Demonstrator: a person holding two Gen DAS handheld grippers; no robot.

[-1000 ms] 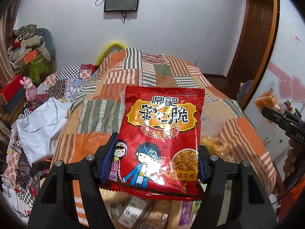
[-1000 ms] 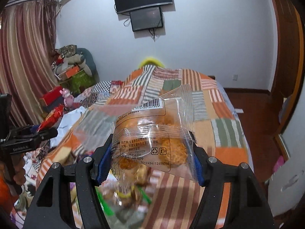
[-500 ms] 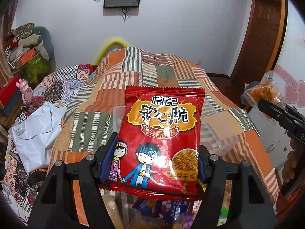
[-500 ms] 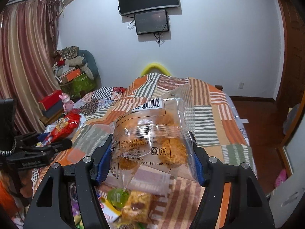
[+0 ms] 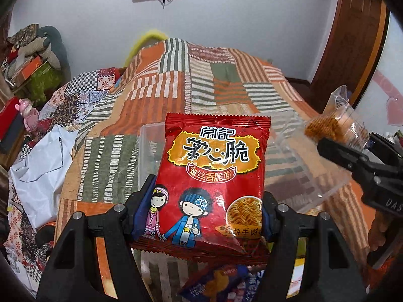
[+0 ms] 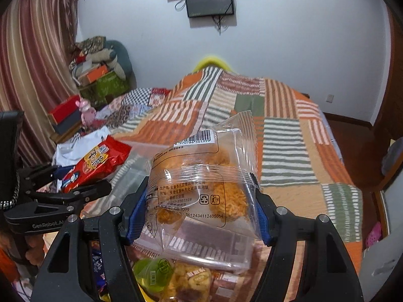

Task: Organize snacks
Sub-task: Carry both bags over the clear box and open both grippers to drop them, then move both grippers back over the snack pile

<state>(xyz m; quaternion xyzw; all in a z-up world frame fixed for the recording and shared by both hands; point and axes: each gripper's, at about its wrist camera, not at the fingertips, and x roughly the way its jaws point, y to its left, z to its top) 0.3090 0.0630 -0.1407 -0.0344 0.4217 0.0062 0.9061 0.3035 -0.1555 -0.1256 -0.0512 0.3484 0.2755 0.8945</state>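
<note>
My left gripper [image 5: 201, 216] is shut on a red noodle-snack bag [image 5: 214, 176] with cartoon children, held above a clear plastic bin [image 5: 314, 183] on the bed. The bag also shows in the right wrist view [image 6: 95, 163], with the left gripper [image 6: 75, 191] at the left. My right gripper [image 6: 200, 216] is shut on a clear packet of golden floss cakes [image 6: 201, 183], held above the same bin [image 6: 214, 254]. In the left wrist view the packet [image 5: 335, 128] and right gripper [image 5: 352, 161] are at the right edge.
Loose snacks lie below the grippers: a blue packet [image 5: 226, 284], a green jelly cup [image 6: 156, 271] and a yellow packet [image 6: 191, 281]. A patchwork quilt [image 6: 277, 130] covers the bed. A white bag [image 5: 37, 171] and stacked boxes [image 6: 65, 115] sit to the left.
Both grippers have moved forward over the bed with their snacks. The clear bin has come into view under them. The right gripper's packet has drawn closer to the left gripper.
</note>
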